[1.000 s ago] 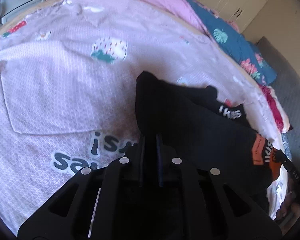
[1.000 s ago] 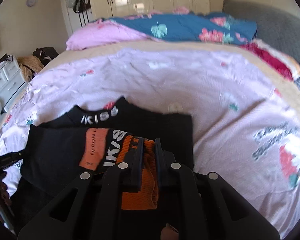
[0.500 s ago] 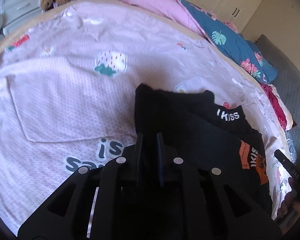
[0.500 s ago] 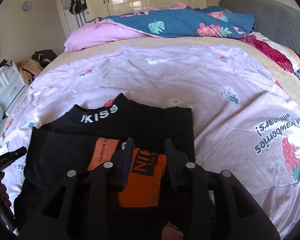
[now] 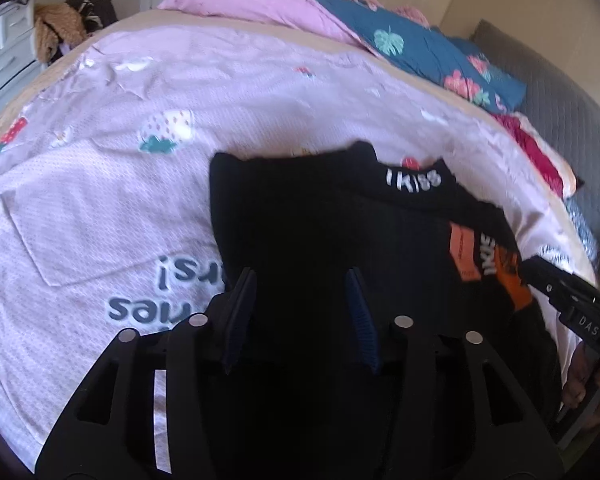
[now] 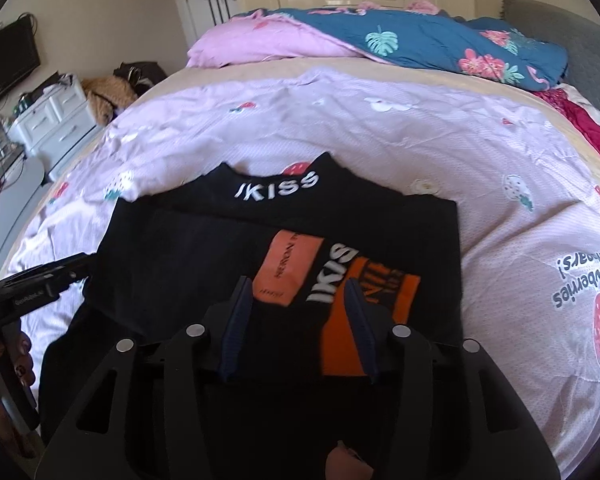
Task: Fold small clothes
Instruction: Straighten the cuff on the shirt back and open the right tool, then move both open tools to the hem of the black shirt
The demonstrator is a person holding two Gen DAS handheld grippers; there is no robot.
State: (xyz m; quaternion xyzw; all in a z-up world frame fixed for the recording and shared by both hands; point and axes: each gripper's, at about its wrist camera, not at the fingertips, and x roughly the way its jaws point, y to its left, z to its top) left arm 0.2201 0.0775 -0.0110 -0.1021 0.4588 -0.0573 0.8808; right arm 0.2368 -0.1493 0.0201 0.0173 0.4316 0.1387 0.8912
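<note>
A small black garment (image 6: 276, 240) with a white "IKISS" collar and an orange patch (image 6: 288, 268) lies folded over on the lilac strawberry bedsheet (image 6: 380, 140). It also shows in the left wrist view (image 5: 308, 232). My left gripper (image 5: 300, 280) is open, its fingers standing over the garment's near left part and holding nothing. My right gripper (image 6: 298, 288) is open over the orange patch and empty. The right gripper's tip shows at the right edge of the left wrist view (image 5: 560, 296); the left gripper's tip shows at the left edge of the right wrist view (image 6: 48, 276).
A pink pillow (image 6: 260, 44) and a blue floral quilt (image 6: 440, 40) lie at the bed's far side. A red cloth (image 6: 588, 128) lies at the right edge. White drawers (image 6: 52, 120) and a pile of clothes (image 6: 108, 92) stand left of the bed.
Both grippers have opened and let go of the black garment, which now lies folded on the sheet. Both have drawn back and up slightly.
</note>
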